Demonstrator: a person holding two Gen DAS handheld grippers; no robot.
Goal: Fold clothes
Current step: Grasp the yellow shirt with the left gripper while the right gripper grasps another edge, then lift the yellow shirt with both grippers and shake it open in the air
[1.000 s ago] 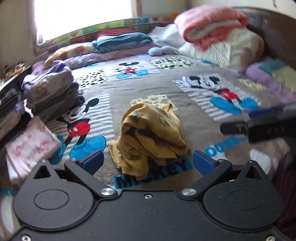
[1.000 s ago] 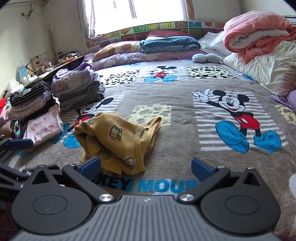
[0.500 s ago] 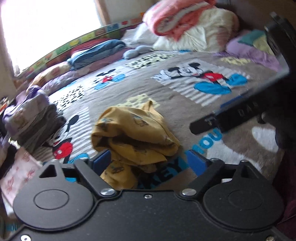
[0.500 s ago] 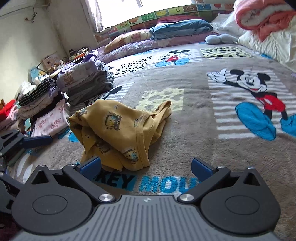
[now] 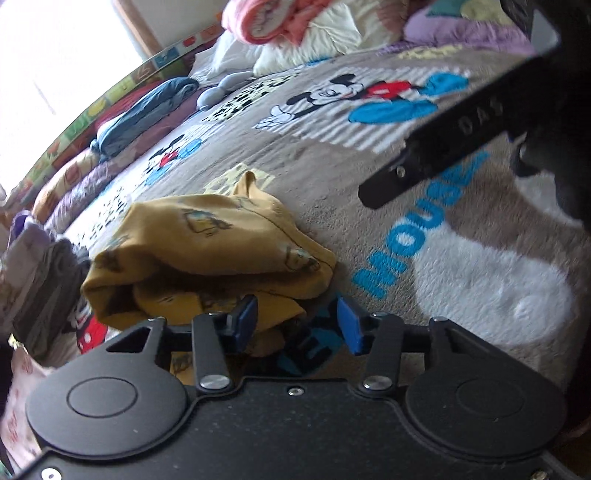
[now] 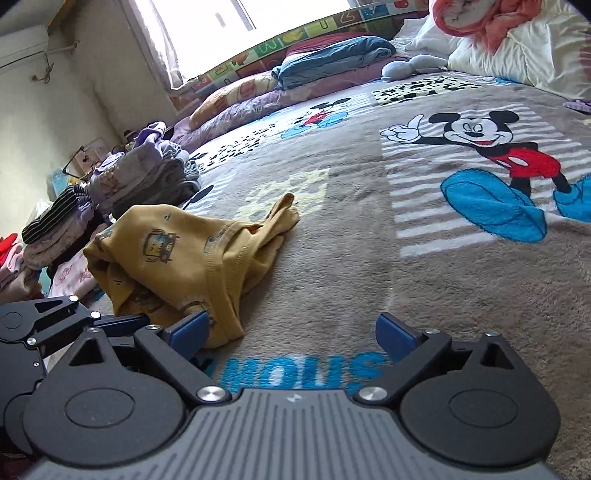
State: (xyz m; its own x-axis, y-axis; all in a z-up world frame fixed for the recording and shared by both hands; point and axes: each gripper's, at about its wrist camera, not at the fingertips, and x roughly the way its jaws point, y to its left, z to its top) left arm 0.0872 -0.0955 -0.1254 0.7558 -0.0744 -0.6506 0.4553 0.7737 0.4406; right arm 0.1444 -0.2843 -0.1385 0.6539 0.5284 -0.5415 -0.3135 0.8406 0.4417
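left wrist view, near to far: left gripper (image 5: pixel 297 325) at bottom centre, jaws part-way in with a clear gap between the blue pads (image 5: pixel 243 321). the left pad sits against the near folds of the yellow garment (image 5: pixel 207 251); cannot tell if any cloth is actually pinched. the right pad is over the blue lettering of the mickey mouse blanket (image 5: pixel 480 280). garment is a crumpled heap, centre-left of frame, lying on the blanket on the bed. the black body of the right gripper (image 5: pixel 443 147) cuts in from the upper right, above the blanket and off to the right of the garment, not touching it in this view. far: stack of folded clothes (image 5: pixel 40 280) at left edge, pillows (image 5: pixel 147 107) upper left, rolled pink-and-white quilt (image 5: pixel 291 26) top centre.

right wrist view, near to far: right gripper (image 6: pixel 291 328) at bottom, jaws wide apart, nothing between them but the blanket (image 6: pixel 332 258) and its blue lettering. its left pad (image 6: pixel 190 328) is touching or just beside the near hem of the yellow garment (image 6: pixel 177 266); cannot tell which. right pad is clear of the cloth. the left gripper (image 6: pixel 48 325) shows at lower left, its tip hidden at the garment's near-left edge. garment sits left of centre, one thin end trailing up toward mid-frame. behind it, folded clothes stacks (image 6: pixel 140 181) along the left side. far: pillows (image 6: pixel 295 77) under the window (image 6: pixel 207 33), quilt (image 6: pixel 498 26) upper right.
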